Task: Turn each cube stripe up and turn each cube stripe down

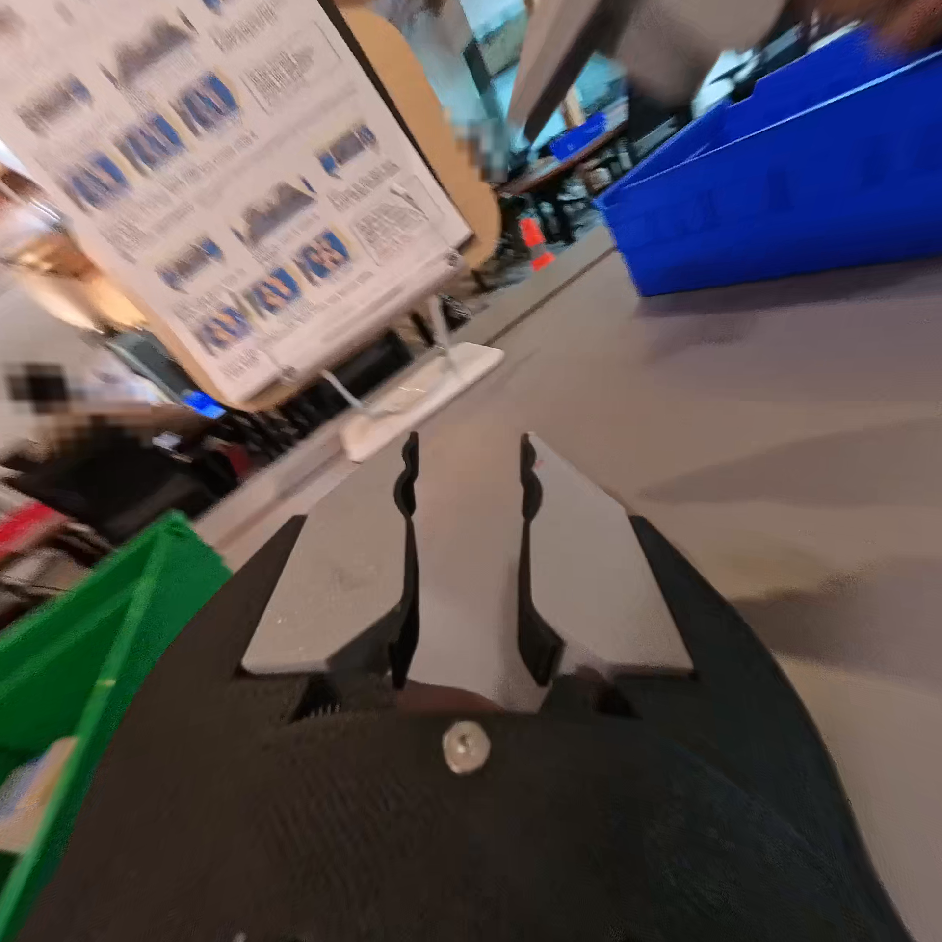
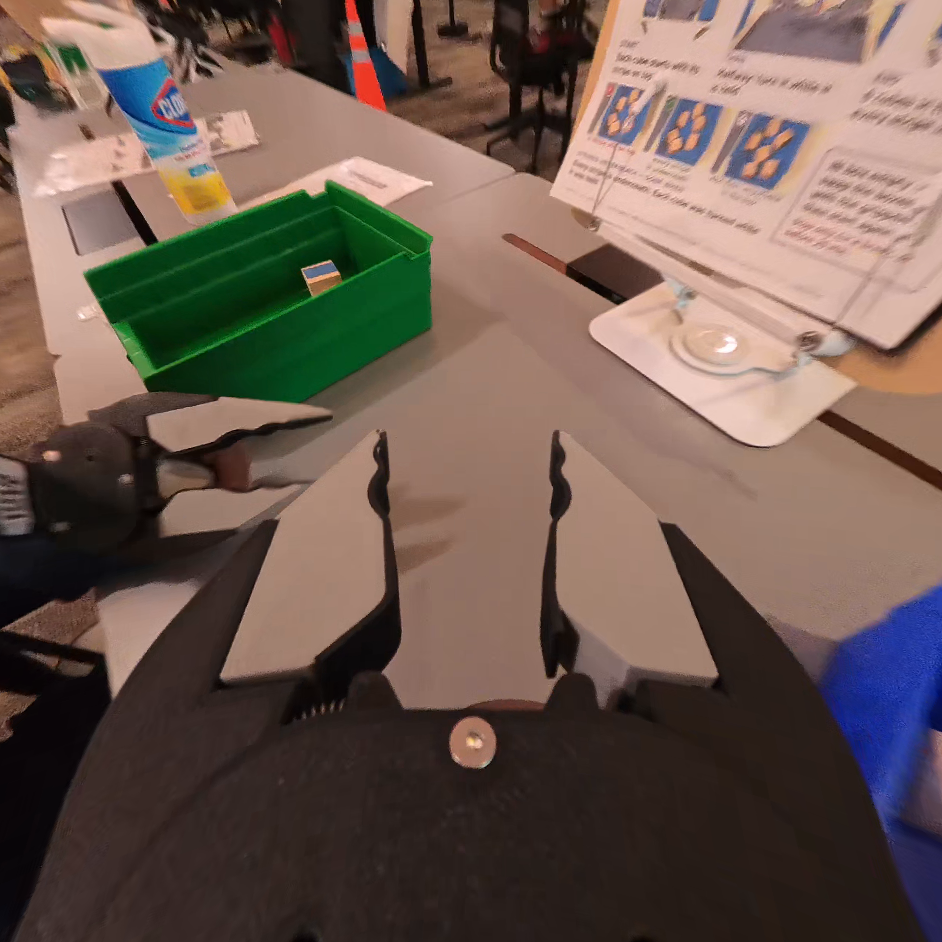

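A: What's biggest here?
B: The grey counter point(image 2: 509, 316), then the blue bin point(image 1: 795, 204) and the green bin point(image 2: 285, 331).
A: And the cube?
B: One cube point(image 2: 320, 277) sits inside the green bin, blue face up.
A: The grippers?
B: The right gripper point(image 2: 468, 448) has its fingers apart, empty, above the counter. The left gripper point(image 1: 469, 448) is likewise apart, empty, beside the green bin.
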